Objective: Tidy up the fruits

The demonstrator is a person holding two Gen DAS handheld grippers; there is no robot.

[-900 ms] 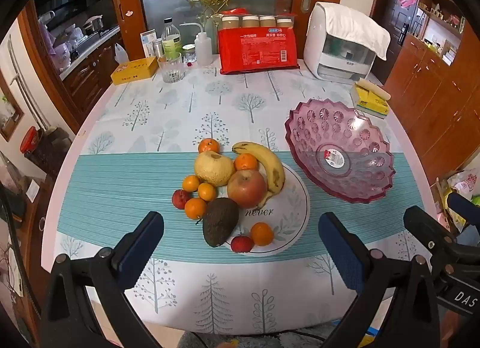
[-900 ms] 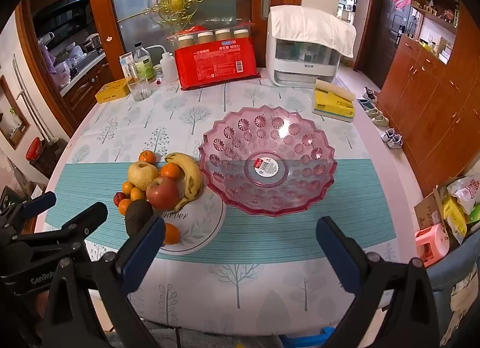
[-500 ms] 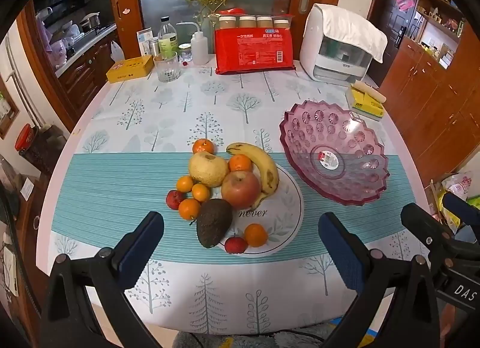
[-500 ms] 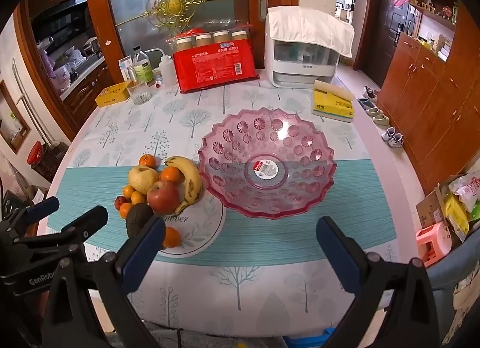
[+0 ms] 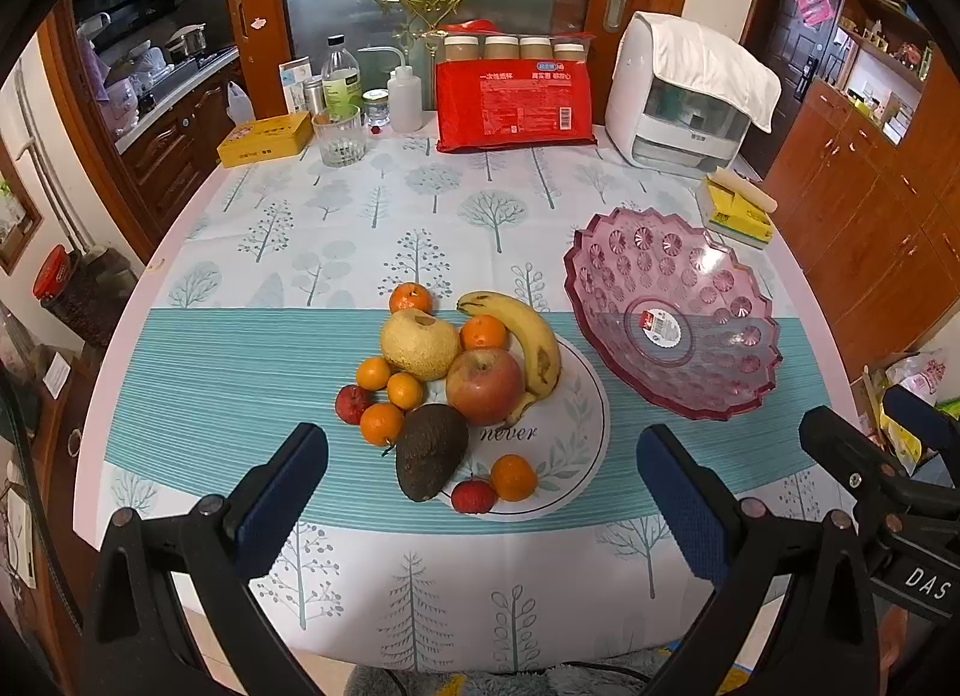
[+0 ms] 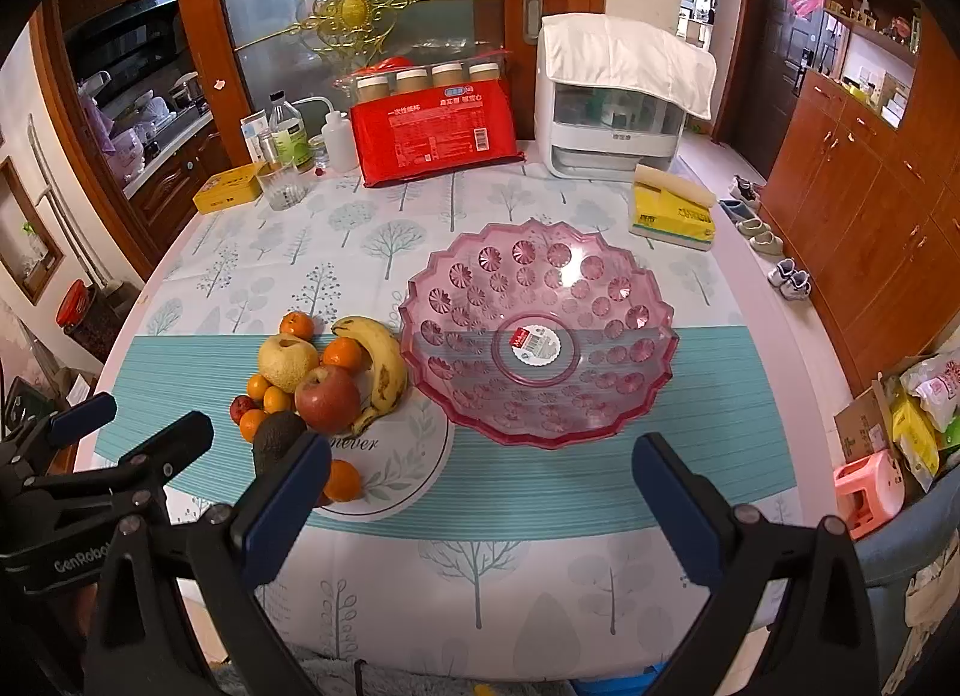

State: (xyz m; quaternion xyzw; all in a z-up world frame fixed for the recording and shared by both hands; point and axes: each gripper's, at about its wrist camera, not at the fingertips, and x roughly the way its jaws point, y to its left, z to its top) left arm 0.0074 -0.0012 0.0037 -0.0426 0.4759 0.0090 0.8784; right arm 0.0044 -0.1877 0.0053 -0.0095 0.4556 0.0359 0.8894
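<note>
Both my grippers, left gripper (image 5: pixel 480 492) and right gripper (image 6: pixel 480 498), gape wide, empty, above desk (image 5: pixel 240 348). Mixed fruit pile (image 5: pixel 456 372) at left gripper's 12 o'clock; scalloped pink plastic bowl (image 6: pixel 540 336) at right gripper's 12 o'clock.

"never" on the round mat (image 5: pixel 558 444); "DAS" and "GenRobo" on tool bodies.

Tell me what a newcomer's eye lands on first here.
First the heap of fruit at the table's middle: apple, banana, avocado and small oranges, partly on a round placemat. Just to its right stands an empty pink bowl, and a red package leans at the far edge.
</note>
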